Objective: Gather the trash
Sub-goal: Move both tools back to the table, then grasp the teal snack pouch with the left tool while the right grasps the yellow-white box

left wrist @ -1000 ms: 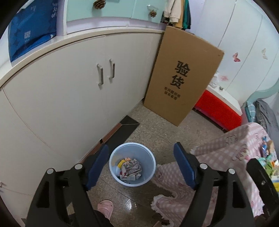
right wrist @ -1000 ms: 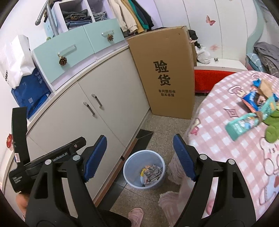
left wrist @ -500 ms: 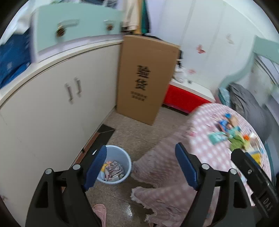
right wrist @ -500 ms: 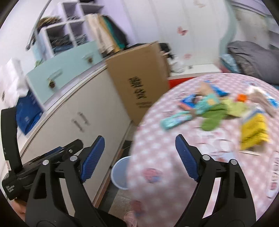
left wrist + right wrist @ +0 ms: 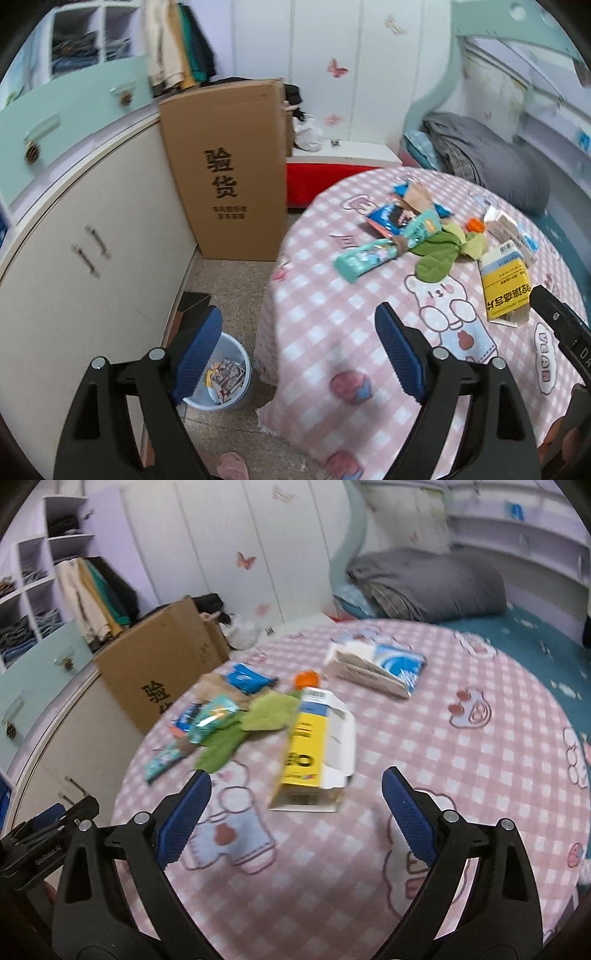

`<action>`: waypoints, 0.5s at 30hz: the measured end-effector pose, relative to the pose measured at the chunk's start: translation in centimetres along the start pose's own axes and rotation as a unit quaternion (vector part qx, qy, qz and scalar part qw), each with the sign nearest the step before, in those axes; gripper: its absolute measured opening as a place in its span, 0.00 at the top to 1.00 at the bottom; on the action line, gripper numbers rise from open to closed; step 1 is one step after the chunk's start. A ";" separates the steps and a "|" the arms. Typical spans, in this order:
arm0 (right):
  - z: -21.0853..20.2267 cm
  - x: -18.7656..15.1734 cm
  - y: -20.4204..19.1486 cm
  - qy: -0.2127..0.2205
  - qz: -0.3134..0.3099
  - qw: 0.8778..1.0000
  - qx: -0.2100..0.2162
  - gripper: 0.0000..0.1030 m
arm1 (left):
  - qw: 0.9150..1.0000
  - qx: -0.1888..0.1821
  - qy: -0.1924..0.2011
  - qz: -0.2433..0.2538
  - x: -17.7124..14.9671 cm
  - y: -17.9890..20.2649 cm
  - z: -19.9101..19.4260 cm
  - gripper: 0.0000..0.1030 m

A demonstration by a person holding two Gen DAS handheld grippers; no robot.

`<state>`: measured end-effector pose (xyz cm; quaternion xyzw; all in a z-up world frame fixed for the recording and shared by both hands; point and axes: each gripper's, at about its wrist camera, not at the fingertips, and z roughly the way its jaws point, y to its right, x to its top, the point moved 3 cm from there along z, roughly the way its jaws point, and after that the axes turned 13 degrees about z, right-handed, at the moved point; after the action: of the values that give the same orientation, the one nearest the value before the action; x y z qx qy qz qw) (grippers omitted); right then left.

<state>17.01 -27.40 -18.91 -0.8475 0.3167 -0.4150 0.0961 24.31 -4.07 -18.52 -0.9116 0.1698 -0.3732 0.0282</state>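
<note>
Over on the left there's the bin [image 5: 225,380] on the floor by the cupboard [image 5: 74,280], already with some wrappers in it. The left gripper [image 5: 299,354] has just been opening its jaws, nothing between them. On the bench [image 5: 369,867] sit the teal wrapper [image 5: 365,258], green leaves [image 5: 236,734] and the yellow box [image 5: 306,753]. The right gripper [image 5: 295,816] has also just been opening wider, empty, hanging over the bench just short of that box.

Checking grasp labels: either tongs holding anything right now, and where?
Nothing held. Left tongs and right tongs have just been opening, with nothing between the pads.
</note>
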 end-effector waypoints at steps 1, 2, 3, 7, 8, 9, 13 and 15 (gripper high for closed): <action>0.4 0.1 0.1 -0.003 0.002 1.000 -0.003 0.11 | 1.000 -0.002 -0.001 0.008 0.4 0.4 0.5 0.19; 0.8 0.3 0.4 -0.007 0.005 1.000 -0.003 0.11 | 1.000 -0.002 -0.004 0.014 0.7 0.7 1.1 0.19; 1.5 0.5 0.7 -0.015 0.010 1.000 -0.004 0.11 | 1.000 -0.001 -0.007 0.023 1.1 1.0 1.8 0.19; 2.9 0.9 1.3 -0.032 0.021 0.999 -0.005 0.11 | 0.998 -0.007 -0.012 0.059 2.7 2.4 4.3 0.19; 3.2 1.0 1.6 -0.035 0.022 0.999 -0.005 0.11 | 0.998 -0.010 -0.013 0.069 3.0 2.7 4.8 0.19; 3.5 1.0 1.7 -0.039 0.024 0.999 -0.005 0.11 | 0.996 -0.014 -0.013 0.082 3.5 3.3 5.6 0.19; 4.6 1.2 2.0 -0.060 0.033 0.998 0.004 0.11 | 0.993 -0.030 -0.022 0.113 4.6 4.6 7.8 0.19; 4.8 1.4 1.9 -0.062 0.030 0.998 0.002 0.11 | 0.992 -0.043 -0.024 0.118 5.1 4.9 8.9 0.19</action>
<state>20.40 -30.21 -21.89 -0.8616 0.3347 -0.3588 0.1296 32.43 -11.09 -22.35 -0.8942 0.2917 -0.3377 0.0366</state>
